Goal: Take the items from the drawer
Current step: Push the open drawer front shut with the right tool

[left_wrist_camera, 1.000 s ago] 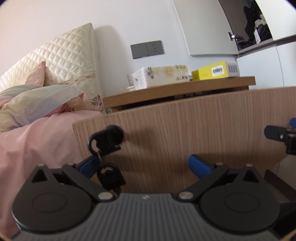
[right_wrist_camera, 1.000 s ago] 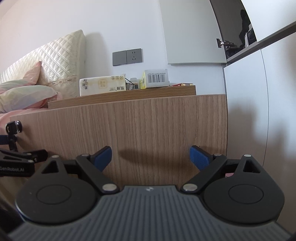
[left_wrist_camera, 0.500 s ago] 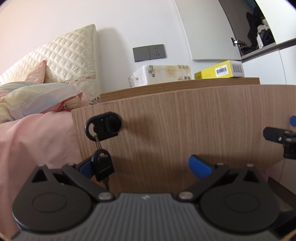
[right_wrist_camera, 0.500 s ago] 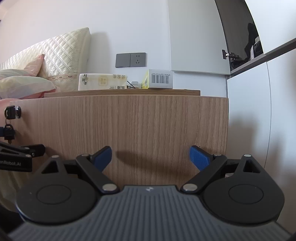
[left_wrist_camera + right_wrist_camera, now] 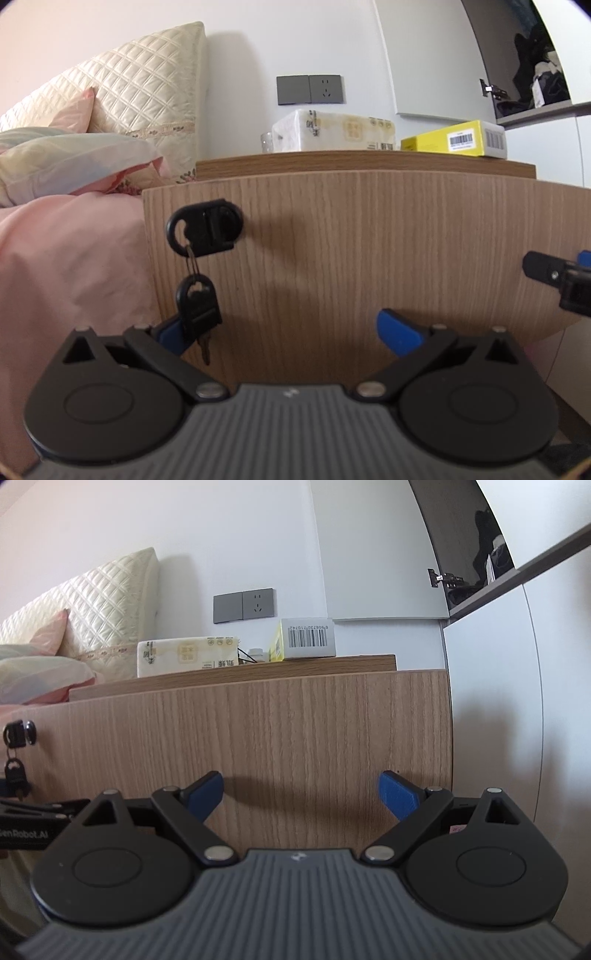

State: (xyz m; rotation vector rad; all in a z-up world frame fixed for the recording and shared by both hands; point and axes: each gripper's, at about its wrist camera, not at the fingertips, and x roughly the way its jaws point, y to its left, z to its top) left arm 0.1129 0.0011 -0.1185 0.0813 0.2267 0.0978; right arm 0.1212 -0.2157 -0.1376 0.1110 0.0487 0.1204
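Compared with a second ago, the drawer front (image 5: 369,258) now stands square and flat before both grippers, and the gap that showed between its top edge and the nightstand top (image 5: 362,162) is nearly gone from view. From so low I cannot say if the drawer is pushed in or only seen from another angle. No items from inside the drawer are visible, so I judge the task is at its start.

On the drawer front, toward the bed side, sits a black lock (image 5: 205,230) with a key in it, and a second key (image 5: 199,310) hangs below on a ring. The left gripper (image 5: 280,330) is close under this lock, its jaws wide apart and holding nothing; the hanging key is just in front of its left finger. The right gripper (image 5: 303,790) faces the other half of the drawer front, near the white wardrobe (image 5: 517,701), also with jaws apart and empty.

Above the drawer front, on the nightstand top, lie a tissue pack (image 5: 332,129) and a yellow box (image 5: 454,142). Beside the drawer front, past the lock, is the bed with pink bedding (image 5: 74,258).
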